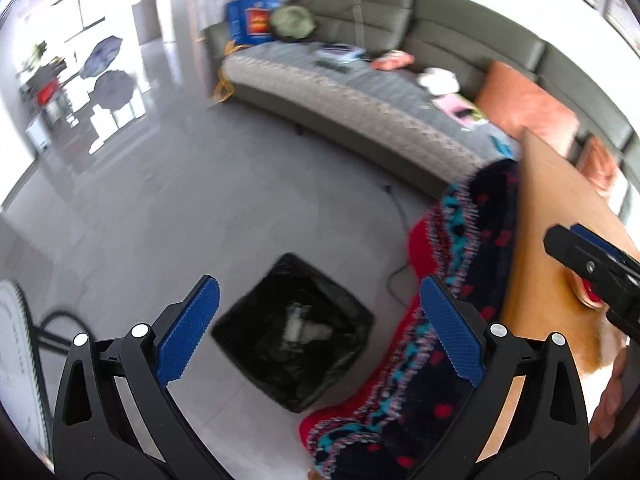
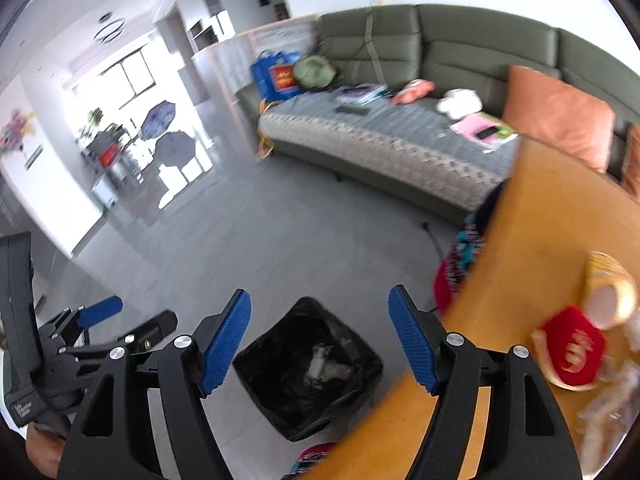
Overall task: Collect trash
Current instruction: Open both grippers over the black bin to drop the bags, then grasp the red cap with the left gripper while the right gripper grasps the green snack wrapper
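Note:
A bin lined with a black bag (image 1: 294, 338) stands on the grey floor with pale crumpled trash (image 1: 304, 326) inside; it also shows in the right wrist view (image 2: 308, 368). My left gripper (image 1: 320, 328) is open and empty above the bin. My right gripper (image 2: 320, 340) is open and empty, above the bin by the table edge. On the wooden table (image 2: 532, 240) lie a red packet (image 2: 572, 350), a yellow-rimmed cup (image 2: 610, 294) and clear plastic wrap (image 2: 612, 404). The right gripper shows in the left wrist view (image 1: 592, 268). The left gripper shows in the right wrist view (image 2: 120, 320).
A patterned red and dark blanket (image 1: 452, 312) hangs off the table edge beside the bin. A grey-green sofa (image 2: 400, 128) with bags, papers and orange cushions (image 2: 556, 112) runs along the back. A cable (image 1: 396, 272) lies on the floor. A white fan (image 1: 20, 344) is at left.

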Motion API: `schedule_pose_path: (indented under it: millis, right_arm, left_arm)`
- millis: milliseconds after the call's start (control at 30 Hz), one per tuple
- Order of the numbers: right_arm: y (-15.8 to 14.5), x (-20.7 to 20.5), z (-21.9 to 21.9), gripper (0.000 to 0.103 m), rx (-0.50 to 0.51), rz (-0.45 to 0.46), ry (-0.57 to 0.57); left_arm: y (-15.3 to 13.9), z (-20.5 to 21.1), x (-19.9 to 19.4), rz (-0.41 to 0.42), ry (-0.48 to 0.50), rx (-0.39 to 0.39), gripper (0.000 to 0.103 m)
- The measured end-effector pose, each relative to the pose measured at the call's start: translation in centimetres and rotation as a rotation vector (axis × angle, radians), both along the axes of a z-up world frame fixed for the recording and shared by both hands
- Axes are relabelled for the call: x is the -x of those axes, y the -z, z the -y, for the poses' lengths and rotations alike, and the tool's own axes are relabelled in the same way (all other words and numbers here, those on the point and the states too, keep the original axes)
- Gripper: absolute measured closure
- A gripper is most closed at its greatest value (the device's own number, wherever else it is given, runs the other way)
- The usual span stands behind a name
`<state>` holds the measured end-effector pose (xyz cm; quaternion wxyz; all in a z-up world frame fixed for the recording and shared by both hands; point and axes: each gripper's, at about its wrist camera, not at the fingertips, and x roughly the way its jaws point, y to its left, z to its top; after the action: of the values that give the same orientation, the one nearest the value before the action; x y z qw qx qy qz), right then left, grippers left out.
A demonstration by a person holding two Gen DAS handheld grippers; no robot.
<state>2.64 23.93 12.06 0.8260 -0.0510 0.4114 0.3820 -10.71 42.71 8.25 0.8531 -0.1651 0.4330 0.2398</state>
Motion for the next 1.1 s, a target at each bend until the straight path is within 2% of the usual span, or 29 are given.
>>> schedule_pose_path:
  millis: [167,233,333,400,500,600,767,900,1100]
  right_arm:
    - [-0.9,-1.5,7.4,0.028,-0.002,0.025,0.115]
    - [-1.2,-2.1,10.5,0.028,-0.002,0.032,0.169]
    - [-1.3,-3.4,14.9,0.028,0.009,0.035,0.253]
    - [-1.2,-4.4,18.3,0.028,0.017,0.031,0.328]
    - [-0.6,-6.0,22.3,0.02,0.034,0.014,0.452]
    - [0.5,-7.1,25.4,0.019,0.054,-0.035,0.572]
    - [2.8,-9.2,27.4,0.018,0.068,-0.149,0.714]
    - [4.5,-10.1,27.5,0.018,0.055,-0.236,0.76]
    - [6.4,-11.4,27.2,0.018,0.108,-0.302,0.801]
  left_arm:
    - [-0.8,6.9,-2.7,0.017,0.134,0.017,0.006]
    - [-0.8,9.9,-4.1,0.022,0.195,0.055,0.006]
    - [-1.0,13.4,-5.7,0.019,0.241,0.073,0.006]
    - [-1.2,15.7,-6.6,0.021,0.27,0.069,0.006]
    - [-1.4,18.8,-7.8,0.018,0.32,0.049,0.006]
    - [-1.3,21.0,-8.8,0.011,0.356,0.042,0.006]
    - [-1.2,23.6,-10.4,-0.003,0.419,0.007,0.006]
    - [-0.8,24.6,-12.0,-0.024,0.47,-0.039,0.006]
    - [-0.2,25.0,-14.5,-0.04,0.504,-0.048,0.006]
